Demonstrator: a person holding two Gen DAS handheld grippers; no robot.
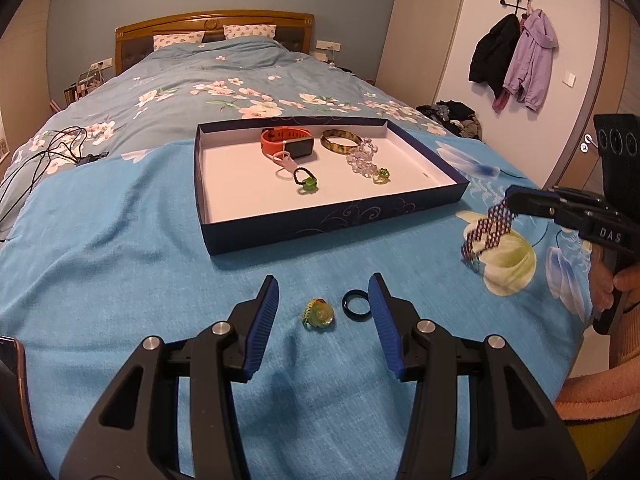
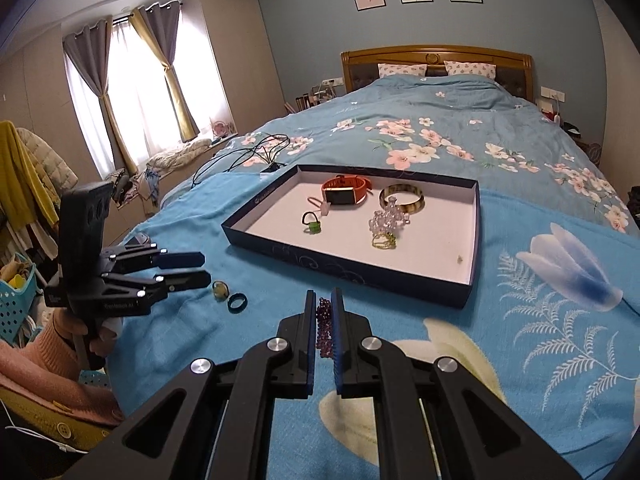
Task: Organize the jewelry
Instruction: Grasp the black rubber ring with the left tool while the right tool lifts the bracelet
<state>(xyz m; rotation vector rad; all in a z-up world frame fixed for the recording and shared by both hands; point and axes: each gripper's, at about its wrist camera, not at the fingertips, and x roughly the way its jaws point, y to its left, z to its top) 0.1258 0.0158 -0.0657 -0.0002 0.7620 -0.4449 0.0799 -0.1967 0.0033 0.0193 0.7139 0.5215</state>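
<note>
Your right claw holds the purple bead bracelet (image 1: 486,236) up over the bed.

The bracelet hangs just beside the blue box (image 1: 248,236), above the blanket (image 1: 120,260). Your right claw (image 2: 325,300) is squeezed tight on it and tips down; its side reads "DAS". Your left claw (image 1: 323,294) stands apart, low over the green ring (image 1: 320,314) and black ring (image 1: 355,305), holding nothing.

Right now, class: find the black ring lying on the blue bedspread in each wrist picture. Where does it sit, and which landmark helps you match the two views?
Left wrist view: black ring, low centre, just inside the left gripper's right-hand finger.
Right wrist view: black ring, left of centre, beside the green bead ring.
Shared landmark: dark blue tray, behind the ring in both.
</note>
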